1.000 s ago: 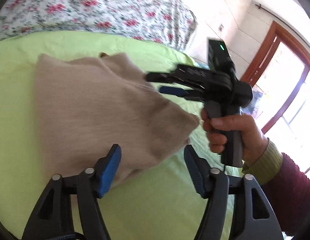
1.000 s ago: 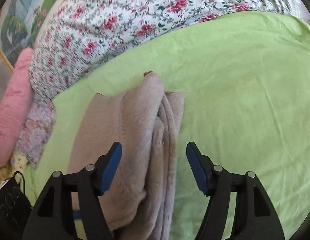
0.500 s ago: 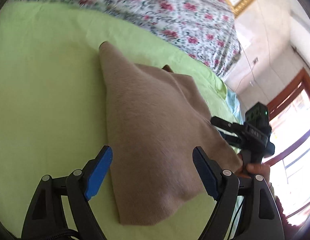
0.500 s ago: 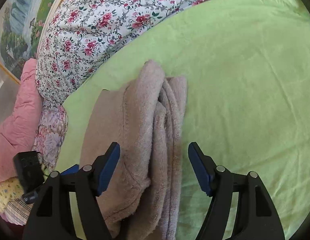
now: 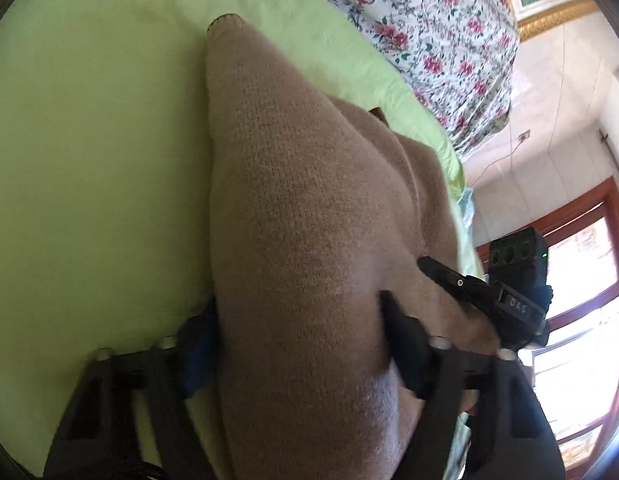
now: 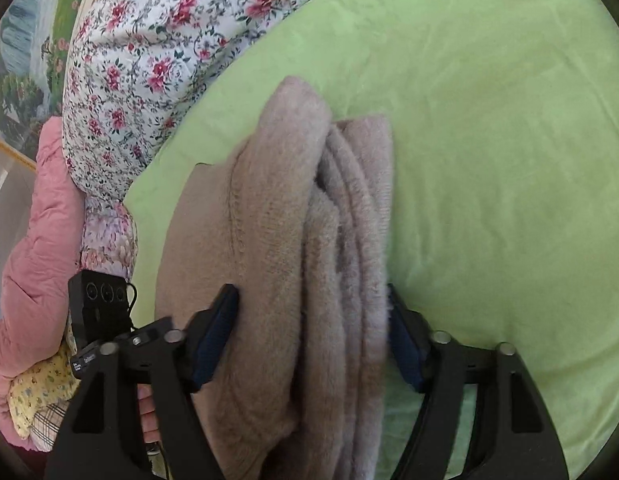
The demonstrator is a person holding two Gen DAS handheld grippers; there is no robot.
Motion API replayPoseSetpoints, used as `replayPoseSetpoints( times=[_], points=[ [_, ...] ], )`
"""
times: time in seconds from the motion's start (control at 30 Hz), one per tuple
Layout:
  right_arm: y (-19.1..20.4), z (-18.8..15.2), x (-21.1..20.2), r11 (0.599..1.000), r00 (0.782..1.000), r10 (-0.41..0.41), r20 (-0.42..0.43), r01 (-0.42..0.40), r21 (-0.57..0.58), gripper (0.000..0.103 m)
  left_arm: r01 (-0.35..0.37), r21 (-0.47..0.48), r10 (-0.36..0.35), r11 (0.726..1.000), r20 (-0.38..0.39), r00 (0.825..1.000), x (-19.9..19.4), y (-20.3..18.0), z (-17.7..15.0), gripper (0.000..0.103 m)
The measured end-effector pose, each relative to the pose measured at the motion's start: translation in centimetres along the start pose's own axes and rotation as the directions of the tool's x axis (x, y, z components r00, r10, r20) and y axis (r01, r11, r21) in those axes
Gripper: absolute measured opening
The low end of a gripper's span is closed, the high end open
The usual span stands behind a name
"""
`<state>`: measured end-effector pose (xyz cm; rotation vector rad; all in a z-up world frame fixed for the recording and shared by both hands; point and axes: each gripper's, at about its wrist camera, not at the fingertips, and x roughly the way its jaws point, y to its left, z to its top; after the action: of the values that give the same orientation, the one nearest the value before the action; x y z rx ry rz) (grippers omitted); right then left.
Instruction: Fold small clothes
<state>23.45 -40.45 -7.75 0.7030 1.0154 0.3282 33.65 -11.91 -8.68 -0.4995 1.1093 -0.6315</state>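
A folded beige knit garment [image 5: 309,248] lies on the green sheet [image 5: 89,140]. In the left wrist view my left gripper [image 5: 297,344] straddles its near end, jaws apart, with the cloth bulging between and over the fingers. In the right wrist view the garment [image 6: 309,260] shows its stacked fuzzy folds, and my right gripper [image 6: 313,336] straddles its near end, jaws apart with the pads close to the cloth sides. The right gripper also shows in the left wrist view [image 5: 489,300], and the left one in the right wrist view [image 6: 121,332].
A floral quilt [image 6: 157,52] is heaped beyond the garment. A pink padded jacket [image 6: 33,248] lies at the left. The green sheet [image 6: 509,140] spreads to the right. A wood-framed window [image 5: 581,280] stands past the bed edge.
Both grippers have moved forward onto the garment, so it now fills the gap between each pair of fingers. The left gripper swung around from the side to the garment's end.
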Motion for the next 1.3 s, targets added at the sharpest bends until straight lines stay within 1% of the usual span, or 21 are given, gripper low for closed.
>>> replayPoseSetpoints(
  times=[0.03, 0.07, 0.13, 0.23, 0.33, 0.4, 0.5, 0.57, 0.63, 0.7, 0.73, 0.77, 0.83, 0.87, 0.93, 1.0, 1.1, 1.2, 1.3],
  points=[
    [0.0, -0.2, 0.0, 1.0, 1.0, 0.001, 0.002, -0.001, 0.014, 0.037, 0.005, 0.011, -0.005, 1.0, 0.007, 1.0, -0.4, 0.0, -0.1, 0.055],
    [0.5, -0.4, -0.2, 1.0, 1.0, -0.007, 0.012, 0.006, 0.006, 0.033, 0.009, 0.026, -0.01, 1.0, 0.016, 1.0, -0.9, -0.3, -0.2, 0.052],
    [1.9, -1.1, -0.9, 1.0, 0.999, -0.007, 0.039, 0.007, -0.013, 0.031, 0.013, 0.056, -0.015, 0.998, 0.028, 0.999, -2.5, -0.9, -0.7, 0.047],
    [4.3, -2.5, -1.5, 0.999, 0.998, 0.038, 0.052, -0.036, -0.037, 0.03, -0.001, 0.102, -0.007, 0.995, 0.074, 0.997, -6.6, -1.8, -2.3, 0.046],
    [7.6, -4.9, -1.2, 0.991, 0.995, 0.09, 0.04, -0.086, -0.1, 0.03, -0.01, 0.109, -0.002, 0.994, 0.117, 0.993, -11.5, -1.0, -4.6, 0.046],
    [9.8, -6.8, 0.0, 0.982, 0.99, 0.138, 0.025, -0.133, -0.136, 0.03, -0.032, 0.104, 0.018, 0.994, 0.137, 0.99, -14.9, 0.1, -6.6, 0.046],
    [12.6, -9.7, 2.2, 0.964, 0.982, 0.191, -0.005, -0.189, -0.185, 0.03, -0.078, 0.084, 0.065, 0.993, 0.145, 0.987, -18.4, 1.5, -9.0, 0.046],
    [13.6, -11.4, 4.1, 0.957, 0.972, 0.23, -0.039, -0.233, -0.175, 0.03, -0.109, 0.072, 0.097, 0.991, 0.153, 0.983, -20.3, 2.7, -10.7, 0.046],
    [14.3, -12.9, 5.9, 0.954, 0.968, 0.239, -0.077, -0.249, -0.169, 0.03, -0.132, 0.062, 0.122, 0.989, 0.151, 0.981, -21.1, 4.2, -12.0, 0.047],
    [14.6, -14.0, 7.6, 0.961, 0.972, 0.205, -0.111, -0.222, -0.167, 0.03, -0.179, 0.034, 0.173, 0.983, 0.124, 0.977, -20.6, 6.1, -13.2, 0.049],
    [14.5, -14.5, 8.3, 0.966, 0.977, 0.174, -0.123, -0.194, -0.17, 0.033, -0.177, 0.026, 0.173, 0.984, 0.121, 0.977, -20.4, 6.8, -13.6, 0.052],
    [14.3, -14.8, 8.6, 0.97, 0.981, 0.151, -0.123, -0.171, -0.171, 0.038, -0.158, 0.013, 0.155, 0.987, 0.131, 0.979, -20.5, 7.3, -13.9, 0.054],
    [14.1, -14.8, 8.3, 0.976, 0.983, 0.141, -0.118, -0.158, -0.15, 0.042, -0.141, 0.001, 0.139, 0.99, 0.141, 0.98, -20.9, 7.4, -14.0, 0.058],
    [14.0, -14.7, 7.8, 0.979, 0.986, 0.123, -0.113, -0.14, -0.151, 0.047, -0.145, 0.007, 0.142, 0.989, 0.147, 0.979, -21.2, 7.2, -14.0, 0.059],
    [14.2, -14.5, 6.6, 0.981, 0.993, 0.076, -0.093, -0.091, -0.173, 0.05, -0.169, 0.02, 0.164, 0.985, 0.154, 0.974, -21.5, 6.9, -13.9, 0.06],
    [14.5, -14.2, 5.3, 0.979, 0.997, 0.041, -0.059, -0.051, -0.199, 0.05, -0.183, 0.028, 0.177, 0.983, 0.155, 0.972, -21.9, 6.8, -13.9, 0.06],
    [14.8, -13.2, 3.6, 0.976, 1.0, 0.012, 0.001, -0.011, -0.218, 0.05, -0.189, 0.012, 0.184, 0.982, 0.172, 0.968, -22.5, 7.1, -13.5, 0.061],
    [14.8, -12.3, 3.1, 0.976, 0.999, 0.022, 0.028, -0.015, -0.219, 0.05, -0.214, -0.015, 0.213, 0.977, 0.2, 0.956, -23.3, 7.5, -12.4, 0.063],
    [15.6, -10.9, 4.2, 0.978, 0.999, 0.025, 0.036, -0.017, -0.208, 0.05, -0.239, -0.046, 0.243, 0.97, 0.217, 0.945, -23.8, 8.2, -11.4, 0.063]
  ],
)
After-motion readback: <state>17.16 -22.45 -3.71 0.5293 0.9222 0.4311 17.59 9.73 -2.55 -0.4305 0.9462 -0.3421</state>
